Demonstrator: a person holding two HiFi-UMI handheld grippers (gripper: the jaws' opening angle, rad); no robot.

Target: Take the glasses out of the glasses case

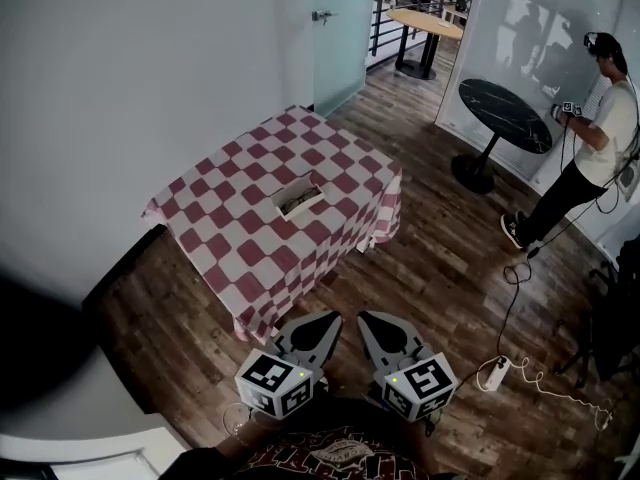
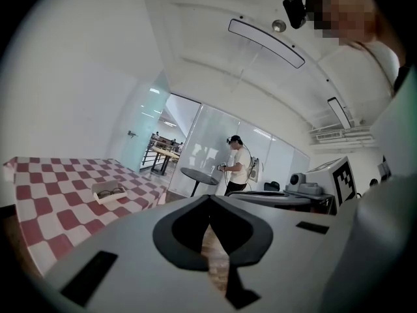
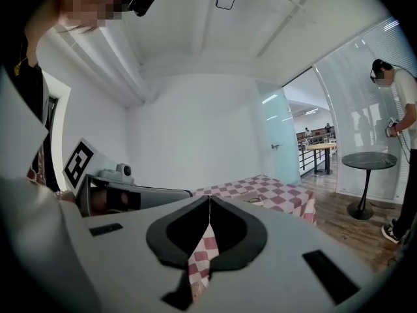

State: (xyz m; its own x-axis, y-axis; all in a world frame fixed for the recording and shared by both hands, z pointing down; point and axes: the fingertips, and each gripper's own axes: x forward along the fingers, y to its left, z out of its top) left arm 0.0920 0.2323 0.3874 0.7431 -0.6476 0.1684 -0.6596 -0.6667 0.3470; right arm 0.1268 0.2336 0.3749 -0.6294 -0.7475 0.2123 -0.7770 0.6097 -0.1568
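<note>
head view: checkered table on wood floor bears the glasses case; left tool, right tool clenched empty.

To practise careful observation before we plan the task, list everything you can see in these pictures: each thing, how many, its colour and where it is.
table with checked cloth: one, red and white, ahead, near the white wall
glasses case: one, white, open, on the checked cloth
glasses: one pair, dark, lying in the case
black round table: one, black, far right
wooden table: one, light brown, far back
standing person: one, white shirt, dark trousers, beside the black round table
power strip: one, white, on the floor at right
left gripper: one, grey, shut, empty, short of the table
right gripper: one, grey, shut, empty, beside the left
</note>
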